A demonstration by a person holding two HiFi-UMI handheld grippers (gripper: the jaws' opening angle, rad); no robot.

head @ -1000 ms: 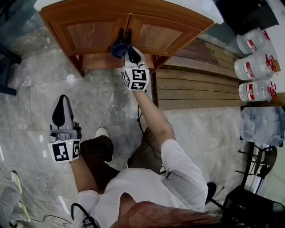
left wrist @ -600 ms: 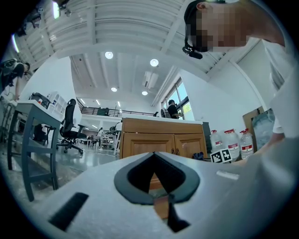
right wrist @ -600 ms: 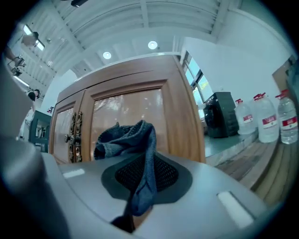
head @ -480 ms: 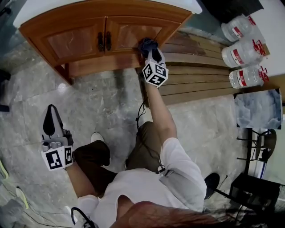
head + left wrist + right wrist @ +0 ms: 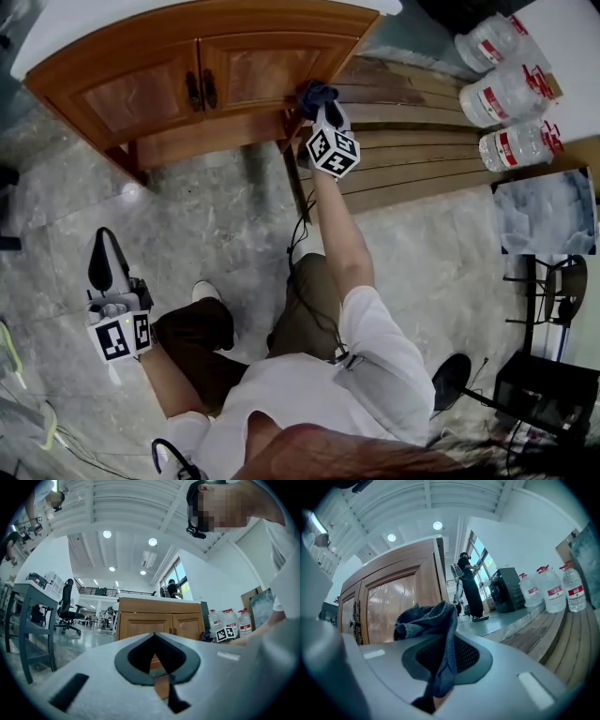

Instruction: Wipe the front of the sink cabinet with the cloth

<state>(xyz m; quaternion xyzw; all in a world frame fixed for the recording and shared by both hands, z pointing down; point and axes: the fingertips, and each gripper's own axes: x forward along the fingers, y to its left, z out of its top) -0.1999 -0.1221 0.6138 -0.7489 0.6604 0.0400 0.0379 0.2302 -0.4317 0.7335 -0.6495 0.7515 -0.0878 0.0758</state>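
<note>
Blue woven cloth (image 5: pixel 435 617), pinched in the right hand-held gripper (image 5: pixel 320 103), lay against the brown wooden sink cabinet (image 5: pixel 141 92) at its front right corner. A sideways stroke could have carried it off the edge, or friction could have tugged the loose fold free. The left hand-held gripper (image 5: pixel 103 270) hung pressed together, empty.

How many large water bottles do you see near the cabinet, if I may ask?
3, in a row at the head view's upper right: top bottle, middle bottle, bottom bottle. More may sit beyond the frame's edge.

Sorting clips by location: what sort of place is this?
Probably an open-plan office or lab hall, not a home: office chair and desk, ceiling downlights, a freestanding sink cabinet near large water bottles.
</note>
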